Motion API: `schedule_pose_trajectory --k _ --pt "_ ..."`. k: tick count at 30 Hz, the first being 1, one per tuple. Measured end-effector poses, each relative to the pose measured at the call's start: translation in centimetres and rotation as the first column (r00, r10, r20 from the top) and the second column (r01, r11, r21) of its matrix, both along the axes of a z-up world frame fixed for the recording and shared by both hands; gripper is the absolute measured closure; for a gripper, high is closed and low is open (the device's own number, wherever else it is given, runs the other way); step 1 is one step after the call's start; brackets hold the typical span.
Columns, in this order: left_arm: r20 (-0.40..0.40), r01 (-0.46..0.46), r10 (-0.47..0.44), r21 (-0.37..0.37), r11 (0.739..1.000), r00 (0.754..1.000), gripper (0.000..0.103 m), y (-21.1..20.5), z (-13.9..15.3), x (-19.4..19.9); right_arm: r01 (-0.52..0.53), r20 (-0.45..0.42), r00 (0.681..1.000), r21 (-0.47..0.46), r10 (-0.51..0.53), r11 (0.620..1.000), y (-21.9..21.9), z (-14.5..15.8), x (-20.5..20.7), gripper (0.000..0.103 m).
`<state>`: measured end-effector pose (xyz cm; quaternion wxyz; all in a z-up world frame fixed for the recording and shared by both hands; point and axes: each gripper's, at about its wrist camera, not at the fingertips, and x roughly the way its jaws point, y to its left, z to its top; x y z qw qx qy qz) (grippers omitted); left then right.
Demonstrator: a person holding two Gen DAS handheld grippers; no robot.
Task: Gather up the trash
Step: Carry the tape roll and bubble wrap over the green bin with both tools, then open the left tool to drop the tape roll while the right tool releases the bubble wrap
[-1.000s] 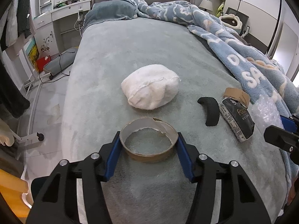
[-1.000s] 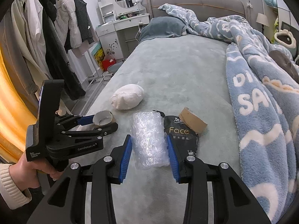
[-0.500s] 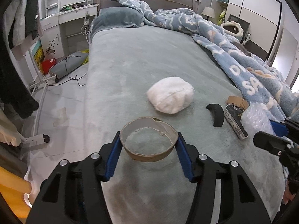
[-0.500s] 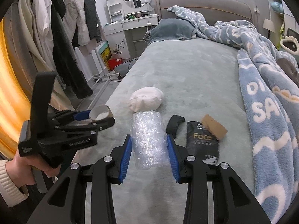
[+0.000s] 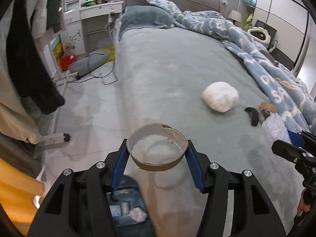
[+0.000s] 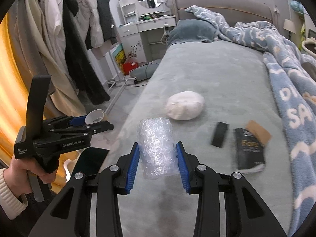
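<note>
My left gripper (image 5: 157, 158) is shut on a brown cardboard tape ring (image 5: 156, 164) and holds it above the bed's left edge, over a bin (image 5: 126, 209) with trash in it on the floor. My right gripper (image 6: 157, 158) is shut on a wad of clear bubble wrap (image 6: 156, 148), lifted above the grey bed. On the bed lie a white crumpled bundle (image 6: 185, 105), a small black piece (image 6: 220, 134), a black "Face" packet (image 6: 249, 150) and a brown cardboard scrap (image 6: 258, 131). The left gripper also shows in the right wrist view (image 6: 94, 122).
A blue patterned blanket (image 6: 292, 90) covers the bed's right side. Coats hang on a rack (image 6: 59, 39) at the left. A white dresser (image 5: 92, 19) and cables (image 5: 106, 77) lie on the floor beyond. The bin's dark rim (image 6: 92, 160) sits by the bed corner.
Both grippers have moved left and back toward the bed's edge with their loads. The bin has come into view under the left gripper.
</note>
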<state>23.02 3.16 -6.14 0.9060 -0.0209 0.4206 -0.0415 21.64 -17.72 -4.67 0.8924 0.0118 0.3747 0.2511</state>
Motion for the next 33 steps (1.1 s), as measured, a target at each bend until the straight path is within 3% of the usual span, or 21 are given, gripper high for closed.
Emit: schedule_pose_trajectory --k 6,11,26,33 --pt "-0.07 -0.064 0.067 0.036 0.997 0.995 0.044 4.2 -1.1 -0.3 -0.044 0.009 0.999 0.001 0.044 0.999 3.7 0.1 0.3 0.065" --pt "-0.133 -0.085 0.086 0.009 0.996 0.987 0.044 6.7 -2.1 -0.8 -0.085 -0.006 0.996 0.0 0.085 0.996 7.0 0.0 0.4 0.065" --pt "-0.277 -0.077 0.087 0.048 0.996 0.957 0.043 11.1 -5.9 -2.6 -0.202 -0.081 0.976 0.017 0.203 0.979 14.7 -1.7 0.2 0.065" --pt "-0.366 -0.06 0.073 0.047 0.997 0.928 0.043 12.7 -8.5 -3.5 -0.249 -0.123 0.961 0.003 0.248 0.968 18.2 -2.9 0.6 0.065"
